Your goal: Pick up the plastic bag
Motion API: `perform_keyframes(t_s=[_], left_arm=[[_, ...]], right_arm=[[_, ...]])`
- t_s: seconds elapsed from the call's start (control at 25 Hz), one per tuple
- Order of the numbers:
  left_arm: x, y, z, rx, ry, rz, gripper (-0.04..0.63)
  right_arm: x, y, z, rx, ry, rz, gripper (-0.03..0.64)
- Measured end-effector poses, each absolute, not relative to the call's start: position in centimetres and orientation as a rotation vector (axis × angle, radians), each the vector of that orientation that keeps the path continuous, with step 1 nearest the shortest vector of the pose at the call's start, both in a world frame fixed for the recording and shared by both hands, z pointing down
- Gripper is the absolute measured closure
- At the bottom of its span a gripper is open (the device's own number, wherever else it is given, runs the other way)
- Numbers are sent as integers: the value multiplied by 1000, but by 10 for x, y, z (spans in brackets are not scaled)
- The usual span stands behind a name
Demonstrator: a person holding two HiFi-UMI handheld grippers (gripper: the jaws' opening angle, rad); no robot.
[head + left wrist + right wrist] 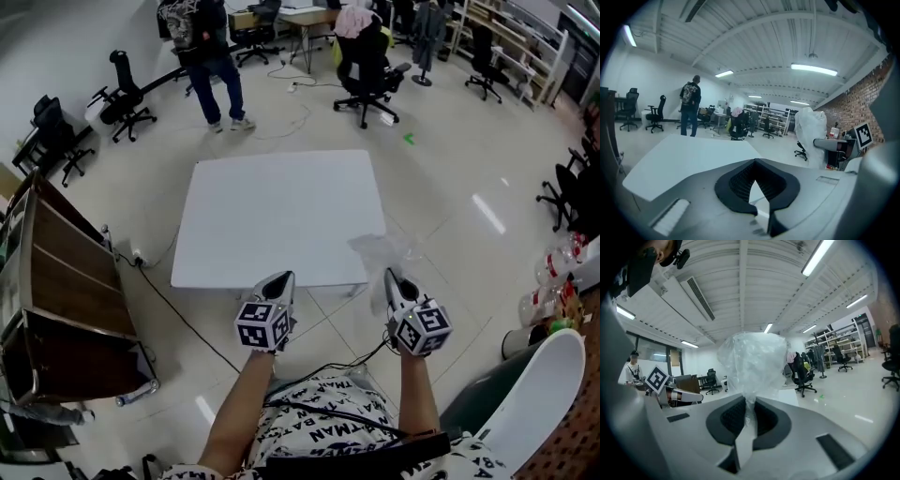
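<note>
The plastic bag [382, 251] is clear and crumpled. It hangs in the air just off the front right corner of the white table [281, 216]. My right gripper [393, 281] is shut on its lower end. In the right gripper view the bag [752, 362] billows up from between the black pads [727, 417] of my right gripper [747, 414]. My left gripper [278, 285] hovers at the table's front edge, shut with nothing in it. In the left gripper view, my left gripper [757, 185] points over the table [689, 159], and the bag [811, 133] shows at the right.
A person [214, 56] stands beyond the table's far side, among office chairs [366, 66]. A wooden shelf unit [56, 281] stands at the left, and a cable [178, 314] runs across the floor. Bottles [553, 281] and a white curved object [539, 394] are at the right.
</note>
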State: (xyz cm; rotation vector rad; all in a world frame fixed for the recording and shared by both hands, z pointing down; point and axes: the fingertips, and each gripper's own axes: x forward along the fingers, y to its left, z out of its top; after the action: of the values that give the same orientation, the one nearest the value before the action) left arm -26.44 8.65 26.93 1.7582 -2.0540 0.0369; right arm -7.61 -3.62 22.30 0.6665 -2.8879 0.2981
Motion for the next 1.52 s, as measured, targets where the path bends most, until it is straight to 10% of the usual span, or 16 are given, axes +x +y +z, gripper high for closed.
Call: perform_keyframes(t_s=[1.52], left_arm=[[-320, 115, 273, 1696, -2039, -49, 592]], right_arm=[[-149, -22, 209, 608, -2900, 370, 604]])
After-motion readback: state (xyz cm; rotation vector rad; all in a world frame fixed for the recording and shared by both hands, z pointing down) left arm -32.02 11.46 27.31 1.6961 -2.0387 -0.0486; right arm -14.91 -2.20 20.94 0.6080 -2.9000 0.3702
